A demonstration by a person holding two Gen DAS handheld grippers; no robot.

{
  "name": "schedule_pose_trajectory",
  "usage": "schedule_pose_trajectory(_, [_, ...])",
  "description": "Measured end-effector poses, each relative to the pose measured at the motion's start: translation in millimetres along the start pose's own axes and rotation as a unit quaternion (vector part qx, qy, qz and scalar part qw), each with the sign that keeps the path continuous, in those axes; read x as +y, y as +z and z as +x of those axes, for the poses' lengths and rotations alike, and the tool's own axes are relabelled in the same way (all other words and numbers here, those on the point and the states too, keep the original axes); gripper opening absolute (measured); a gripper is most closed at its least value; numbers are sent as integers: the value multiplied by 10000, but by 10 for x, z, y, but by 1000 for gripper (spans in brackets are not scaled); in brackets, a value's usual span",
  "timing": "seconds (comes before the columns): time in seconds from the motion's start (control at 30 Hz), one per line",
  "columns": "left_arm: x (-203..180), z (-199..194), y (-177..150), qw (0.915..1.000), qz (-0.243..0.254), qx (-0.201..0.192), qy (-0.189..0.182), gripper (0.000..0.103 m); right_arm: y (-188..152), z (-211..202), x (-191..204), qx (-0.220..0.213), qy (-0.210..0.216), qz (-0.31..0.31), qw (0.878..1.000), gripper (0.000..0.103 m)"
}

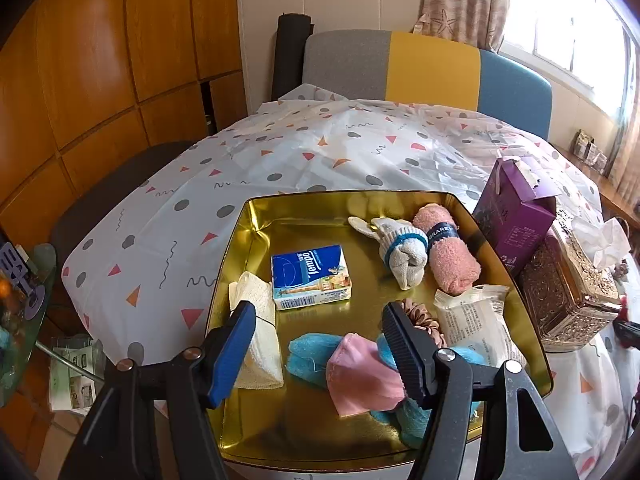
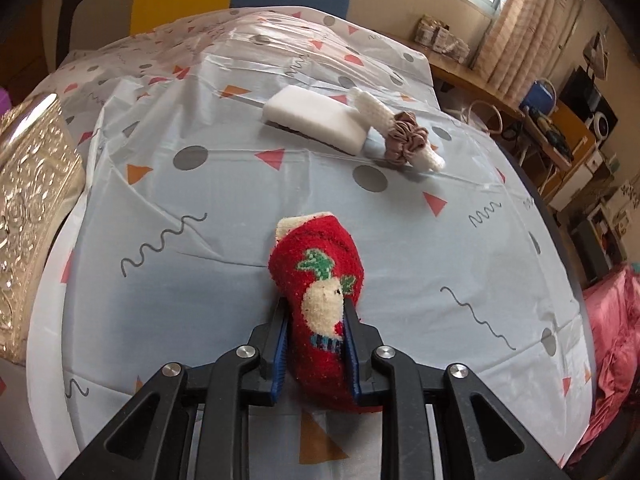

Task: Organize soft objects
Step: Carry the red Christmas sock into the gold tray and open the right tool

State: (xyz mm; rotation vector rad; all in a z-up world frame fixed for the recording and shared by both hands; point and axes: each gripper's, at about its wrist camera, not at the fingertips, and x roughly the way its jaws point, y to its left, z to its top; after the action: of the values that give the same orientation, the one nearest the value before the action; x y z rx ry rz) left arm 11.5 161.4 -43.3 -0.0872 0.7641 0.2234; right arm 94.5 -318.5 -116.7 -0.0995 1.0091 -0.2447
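Note:
My left gripper (image 1: 320, 320) hangs open above a gold tray (image 1: 256, 216) with nothing between its fingers. In the tray lie a pink mask (image 1: 360, 376) on blue fluffy socks (image 1: 308, 356), a cream cloth (image 1: 260, 336), a Tempo tissue pack (image 1: 310, 278), a rolled grey sock (image 1: 402, 250), a pink rolled towel (image 1: 446, 248), a mauve scrunchie (image 1: 420, 314) and a white packet (image 1: 474, 320). My right gripper (image 2: 315, 310) is shut on a red Christmas sock (image 2: 320, 280), held just above the tablecloth. Farther off lie a white sponge (image 2: 312, 118), a mauve scrunchie (image 2: 404, 138) and a white knit piece (image 2: 374, 110).
A purple box (image 1: 516, 216) and an ornate gold tissue box (image 1: 568, 284) stand right of the tray; the tissue box (image 2: 28, 208) also fills the left edge of the right wrist view. A patterned tablecloth (image 2: 200, 280) covers the table. Chairs (image 1: 428, 68) stand at the far side.

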Motion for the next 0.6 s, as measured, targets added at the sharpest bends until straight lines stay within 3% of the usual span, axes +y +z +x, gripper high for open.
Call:
schedule_pose_trajectory(0.3, [-4, 1, -44, 9999, 73, 79, -77, 67, 61, 13, 41, 73, -145, 51, 9999, 22])
schedule_pose_trajectory(0.5, [40, 6, -99, 9998, 87, 158, -100, 67, 222, -14, -24, 320, 555, 853, 9943, 20])
schedule_pose_trajectory(0.6, [77, 12, -125, 9997, 35, 184, -130, 68, 318, -81, 111, 291, 691, 776, 9942, 20])
